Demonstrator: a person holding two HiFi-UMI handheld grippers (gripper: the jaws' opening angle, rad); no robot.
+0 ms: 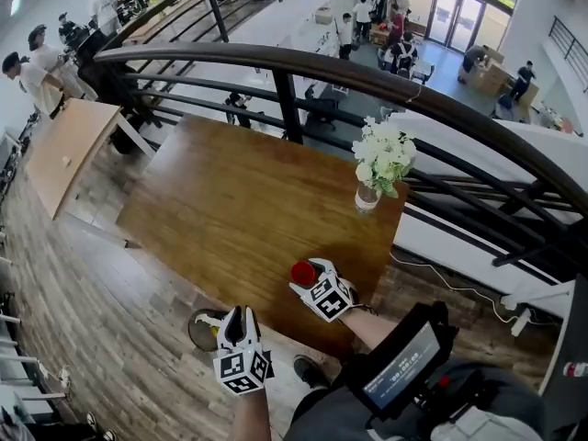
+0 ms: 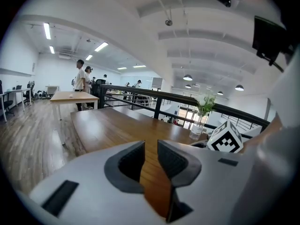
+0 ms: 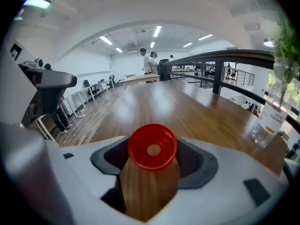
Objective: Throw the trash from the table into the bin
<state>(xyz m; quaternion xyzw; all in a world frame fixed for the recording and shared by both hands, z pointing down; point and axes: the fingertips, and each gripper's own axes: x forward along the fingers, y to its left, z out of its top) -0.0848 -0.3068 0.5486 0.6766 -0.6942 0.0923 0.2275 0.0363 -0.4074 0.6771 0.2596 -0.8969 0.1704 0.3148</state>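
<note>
Across the middle of the head view: long brown wooden table [image 1: 230, 200], w/ a black railing [image 1: 367, 76] past its far edge. Upper right on the tabletop, a glass vase of white flowers [image 1: 377, 168]. Below the near edge, lower left of ctr, a round bin [image 1: 201, 331] on the plank floor, partly behind the left gripper [image 1: 238, 316]. Its fingers are a narrow gap apart, nothing btwn. Right gripper [image 1: 308, 277] is at the table's near edge, jaws wide, pads against both sides of the red cup [image 3: 152, 147], open end facing back along the jaws.
</note>
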